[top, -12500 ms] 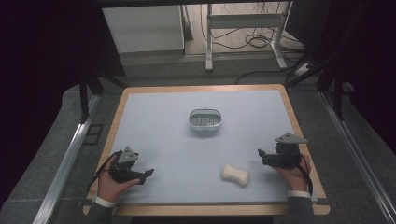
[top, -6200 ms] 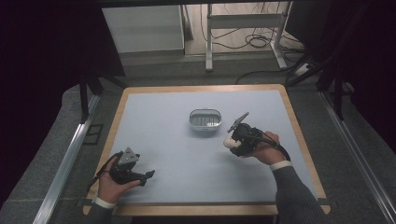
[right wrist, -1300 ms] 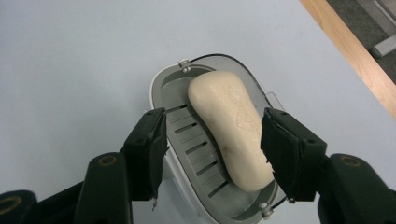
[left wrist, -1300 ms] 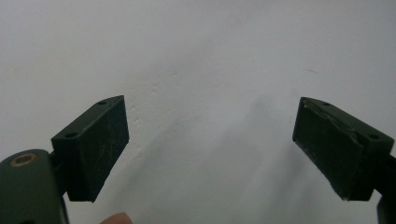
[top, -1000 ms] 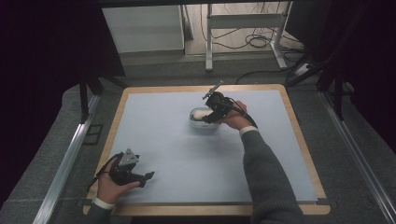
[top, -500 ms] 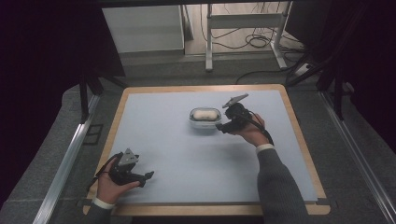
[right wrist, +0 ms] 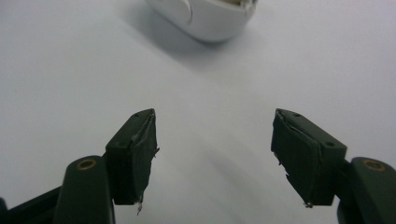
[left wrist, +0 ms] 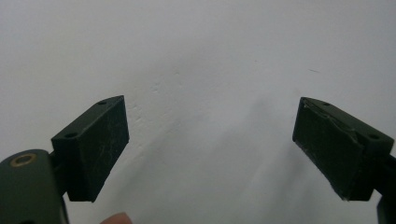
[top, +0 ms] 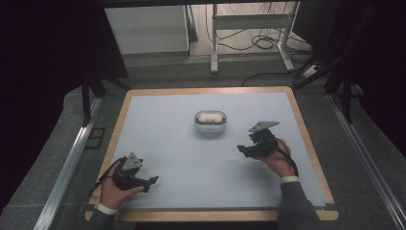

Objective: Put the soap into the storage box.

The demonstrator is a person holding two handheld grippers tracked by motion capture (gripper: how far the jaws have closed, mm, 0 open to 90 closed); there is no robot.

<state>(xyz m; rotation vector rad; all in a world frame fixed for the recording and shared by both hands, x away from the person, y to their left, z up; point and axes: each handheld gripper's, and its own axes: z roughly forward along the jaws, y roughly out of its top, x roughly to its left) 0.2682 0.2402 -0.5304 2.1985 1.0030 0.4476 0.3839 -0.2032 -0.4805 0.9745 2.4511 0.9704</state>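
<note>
So from where I stood, the little white basket (top: 210, 121) sat on the pale blue table (top: 201, 158), a bit toward the far side and roughly in the middle, and the cream-coloured bread-looking lump (top: 210, 116) was lying inside it. The right gripper (top: 245, 149) was held near the table's right side, well apart from the basket and pointing back toward it, jaws spread wide with nothing between them. In the right gripper view the basket's white wall (right wrist: 205, 18) showed at the top, beyond the tips. The left gripper (top: 151, 180) was down at the near left corner in the person's left hand (top: 115, 184), resting low over the table, far from everything else. Its jaws were also wide apart and empty, just bare tabletop (left wrist: 210, 60) in front of them.
</note>
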